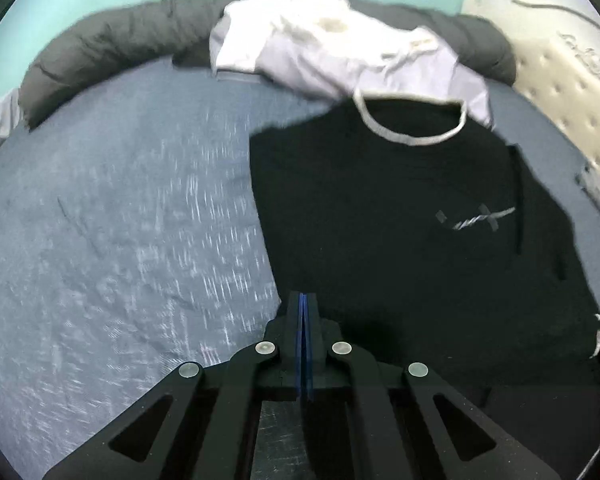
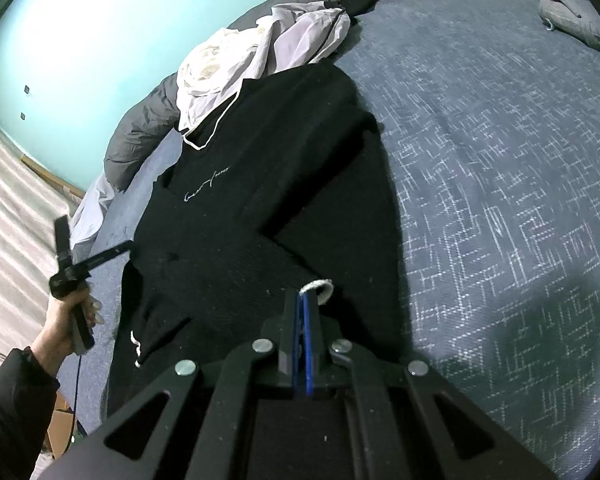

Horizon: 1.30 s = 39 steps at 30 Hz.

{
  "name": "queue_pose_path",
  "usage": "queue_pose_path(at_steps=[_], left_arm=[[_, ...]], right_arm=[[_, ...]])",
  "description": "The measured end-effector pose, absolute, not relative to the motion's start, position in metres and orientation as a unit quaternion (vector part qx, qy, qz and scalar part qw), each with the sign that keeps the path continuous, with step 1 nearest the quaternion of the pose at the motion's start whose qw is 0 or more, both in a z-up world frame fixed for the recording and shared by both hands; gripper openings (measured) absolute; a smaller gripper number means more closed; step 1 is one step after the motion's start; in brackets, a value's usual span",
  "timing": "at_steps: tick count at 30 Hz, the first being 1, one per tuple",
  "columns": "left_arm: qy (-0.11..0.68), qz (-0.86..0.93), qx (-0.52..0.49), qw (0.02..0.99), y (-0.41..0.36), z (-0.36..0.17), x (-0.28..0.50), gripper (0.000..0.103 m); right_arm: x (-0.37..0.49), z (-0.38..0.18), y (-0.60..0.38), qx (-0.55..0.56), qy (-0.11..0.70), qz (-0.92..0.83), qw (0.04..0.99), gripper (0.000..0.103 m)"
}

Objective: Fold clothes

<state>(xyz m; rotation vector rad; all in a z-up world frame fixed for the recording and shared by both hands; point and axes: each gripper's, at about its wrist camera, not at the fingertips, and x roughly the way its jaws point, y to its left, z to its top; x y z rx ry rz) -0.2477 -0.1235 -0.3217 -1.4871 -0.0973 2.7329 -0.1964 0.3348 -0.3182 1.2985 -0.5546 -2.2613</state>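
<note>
While the right gripper (image 2: 303, 300) stands nearest, its jaws pressed together on the white-trimmed cuff (image 2: 320, 286) of a sleeve, the black sweatshirt (image 2: 260, 184) lies chest-up on the blue patterned bedspread (image 2: 500, 200) with that sleeve drawn across its body. On its other side the left gripper (image 1: 303, 300) sits over the garment's near edge with its jaws closed too; whether any cloth is caught between them I cannot tell, since black fabric runs into black fingers there. Seen from the right wrist, the person's hand (image 2: 66, 320) holds that left tool beside the sweatshirt's edge. This looks like the sleeve-folding step, partway through. Next, I would judge, the cuff needs laying flat on the chest and letting go, before the body is folded over. Farther back, a pale crumpled garment (image 2: 260, 52) overlaps the white-edged neckline (image 1: 412, 128), and behind it runs a dark grey rolled duvet (image 1: 120, 40) against the turquoise wall (image 2: 100, 32).
</note>
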Motion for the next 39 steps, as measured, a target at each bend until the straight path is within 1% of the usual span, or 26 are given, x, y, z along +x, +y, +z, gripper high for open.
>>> queue_pose_path(at_steps=[6,9,17,20,23,25,28,30,32,39], left_arm=[[-0.081,0.872,-0.483,-0.013,-0.143,-0.335,-0.241,0.001],[-0.079,0.862,-0.5,-0.022,-0.145,-0.345,-0.236,0.001],[-0.119,0.875,-0.468,-0.037,-0.153,-0.327,-0.209,0.001],[-0.131,0.881,-0.452,-0.043,-0.155,-0.323,-0.191,0.001],[-0.139,0.886,-0.439,-0.045,-0.155,-0.324,-0.176,0.002],[-0.144,0.89,-0.431,-0.045,-0.154,-0.326,-0.17,0.004],[-0.159,0.893,-0.419,-0.047,-0.159,-0.329,-0.165,0.007],[-0.172,0.892,-0.415,-0.047,-0.164,-0.333,-0.162,0.007],[-0.172,0.89,-0.419,-0.045,-0.165,-0.336,-0.162,0.008],[-0.175,0.889,-0.421,-0.037,-0.176,-0.33,-0.166,0.01]], right_arm=[[-0.199,-0.321,0.336,0.477,-0.204,-0.821,0.24,0.001],[-0.199,-0.321,0.337,0.477,-0.207,-0.82,0.24,0.002],[-0.198,-0.318,0.343,0.469,-0.22,-0.825,0.227,0.002],[-0.196,-0.311,0.353,0.453,-0.23,-0.834,0.214,0.005],[-0.196,-0.302,0.352,0.441,-0.223,-0.843,0.214,0.005],[-0.199,-0.299,0.344,0.443,-0.216,-0.843,0.216,0.006],[-0.21,-0.291,0.321,0.452,-0.201,-0.838,0.233,0.008],[-0.224,-0.282,0.296,0.457,-0.174,-0.837,0.247,0.014],[-0.242,-0.273,0.269,0.462,-0.163,-0.83,0.267,0.016],[-0.314,-0.26,0.141,0.481,-0.087,-0.796,0.356,0.024]])
